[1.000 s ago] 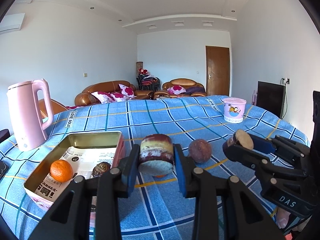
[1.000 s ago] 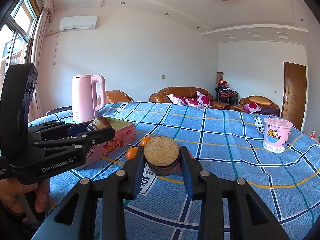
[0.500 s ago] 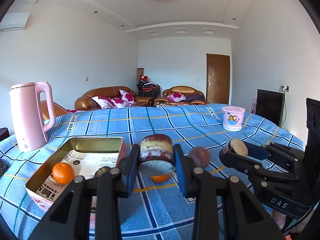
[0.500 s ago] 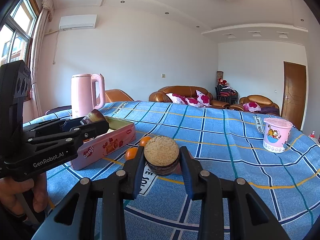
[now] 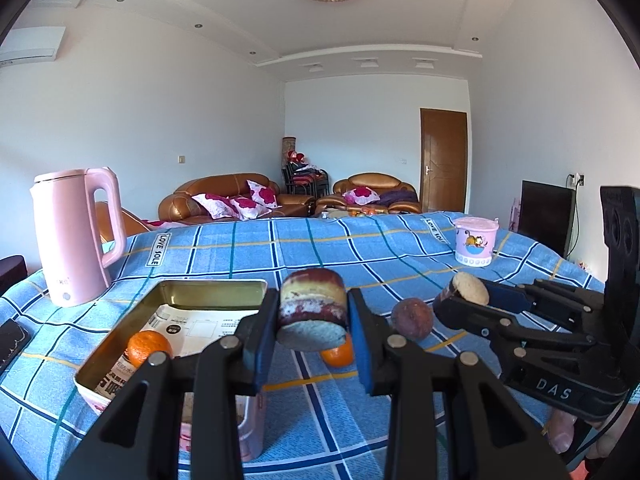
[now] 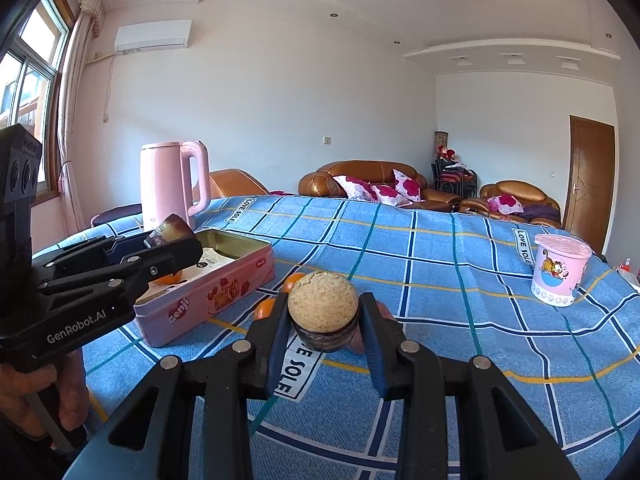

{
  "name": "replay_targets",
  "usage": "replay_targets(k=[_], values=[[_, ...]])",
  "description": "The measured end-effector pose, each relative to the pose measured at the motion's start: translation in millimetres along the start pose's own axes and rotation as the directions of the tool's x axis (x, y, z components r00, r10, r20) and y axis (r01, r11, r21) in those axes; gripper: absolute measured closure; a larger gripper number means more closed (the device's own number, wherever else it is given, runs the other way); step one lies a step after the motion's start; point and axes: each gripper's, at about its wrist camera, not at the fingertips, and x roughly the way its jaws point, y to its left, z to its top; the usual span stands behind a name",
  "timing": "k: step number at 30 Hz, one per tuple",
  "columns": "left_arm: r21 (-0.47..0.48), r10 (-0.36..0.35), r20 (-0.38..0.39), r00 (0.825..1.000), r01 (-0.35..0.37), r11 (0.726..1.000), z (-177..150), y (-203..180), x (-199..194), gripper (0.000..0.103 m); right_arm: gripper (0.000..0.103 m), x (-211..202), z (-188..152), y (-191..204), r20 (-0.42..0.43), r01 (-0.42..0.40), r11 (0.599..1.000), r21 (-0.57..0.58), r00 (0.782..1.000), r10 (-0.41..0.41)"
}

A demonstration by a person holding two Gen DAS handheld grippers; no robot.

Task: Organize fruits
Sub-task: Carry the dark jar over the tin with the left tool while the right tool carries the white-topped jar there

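Observation:
My left gripper (image 5: 313,326) is shut on a dark red fruit piece (image 5: 313,306) with a pale cut face, held above the table next to the open pink tin (image 5: 208,290). The tin holds an orange (image 5: 149,347) on printed paper. My right gripper (image 6: 323,320) is shut on a second cut fruit piece (image 6: 323,306) and shows at the right of the left wrist view (image 5: 466,294). On the cloth lie a brown-purple passion fruit (image 5: 412,318) and an orange (image 5: 338,354), partly hidden behind my left fingers. The left gripper shows in the right wrist view (image 6: 170,240) over the tin (image 6: 208,292).
A pink kettle (image 5: 74,236) stands at the table's left, behind the tin. A pink cartoon cup (image 5: 476,240) stands at the far right. A dark object (image 5: 10,342) lies at the left edge. The blue checked tablecloth (image 5: 280,248) covers the table.
The left gripper has risen and tilted up a little with its fruit piece. The right gripper has held nearly still with its piece.

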Motion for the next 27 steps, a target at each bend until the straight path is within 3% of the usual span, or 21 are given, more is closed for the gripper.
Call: replay_targets(k=[13, 27], values=[[-0.044, 0.117, -0.078, 0.990, -0.120, 0.992, 5, 46, 10, 0.068, 0.067, 26, 34, 40, -0.025, -0.112, 0.992, -0.062, 0.994, 0.111], [-0.075, 0.212, -0.194, 0.958, -0.230, 0.970, -1, 103, 26, 0.068, 0.067, 71, 55, 62, -0.101, -0.210, 0.978, -0.019, 0.973, 0.207]])
